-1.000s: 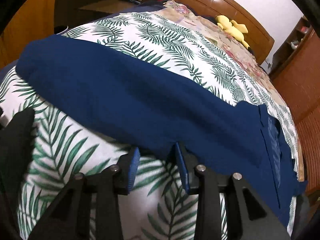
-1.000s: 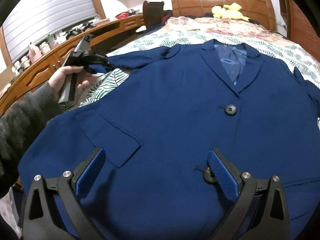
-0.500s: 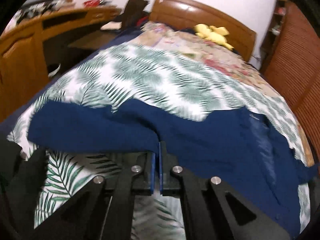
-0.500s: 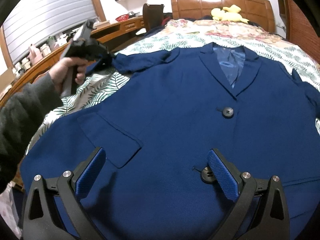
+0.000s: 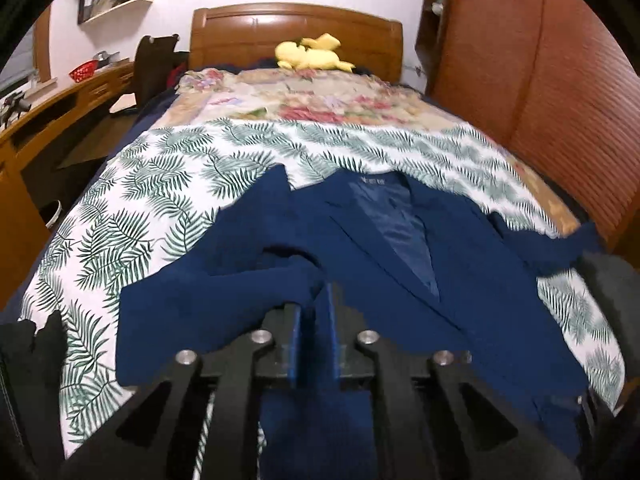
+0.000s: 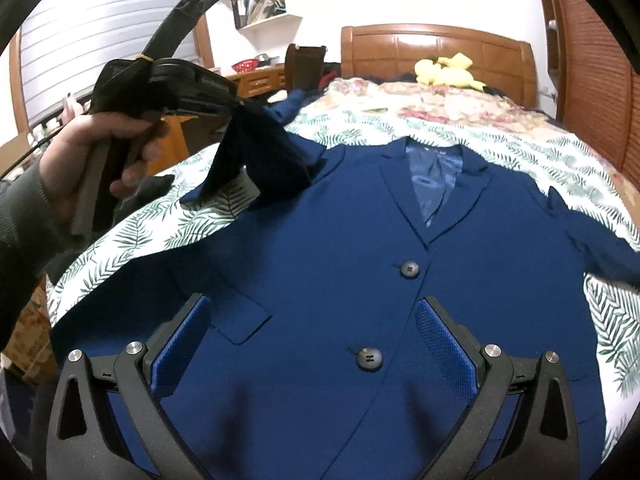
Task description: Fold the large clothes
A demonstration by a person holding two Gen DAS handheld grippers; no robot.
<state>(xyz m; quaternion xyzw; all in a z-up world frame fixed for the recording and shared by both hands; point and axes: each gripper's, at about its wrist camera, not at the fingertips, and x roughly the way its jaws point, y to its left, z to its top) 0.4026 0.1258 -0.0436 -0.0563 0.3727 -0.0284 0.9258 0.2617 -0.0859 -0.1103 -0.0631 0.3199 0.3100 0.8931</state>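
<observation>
A navy blue blazer (image 6: 360, 248) lies face up on the bed, collar toward the headboard, two dark buttons down its front. My left gripper (image 5: 314, 336) is shut on the blazer's left sleeve (image 5: 224, 296) and holds it lifted above the bed. In the right wrist view the left gripper (image 6: 240, 110) shows at upper left in a hand, with the sleeve (image 6: 264, 164) hanging from it. My right gripper (image 6: 316, 340) is open and empty, hovering over the blazer's lower front, near the lower button (image 6: 369, 358).
The bed has a fern-print sheet (image 5: 160, 184) and a floral quilt (image 5: 304, 100) near the wooden headboard (image 5: 296, 36). A yellow plush toy (image 5: 312, 56) lies at the head. A wooden desk (image 5: 48, 120) runs along the left; a wooden wardrobe (image 5: 540, 92) stands right.
My left gripper closed on the sleeve, lifted it off the bed and swung it toward the blazer's body. My right gripper stayed open over the lower front.
</observation>
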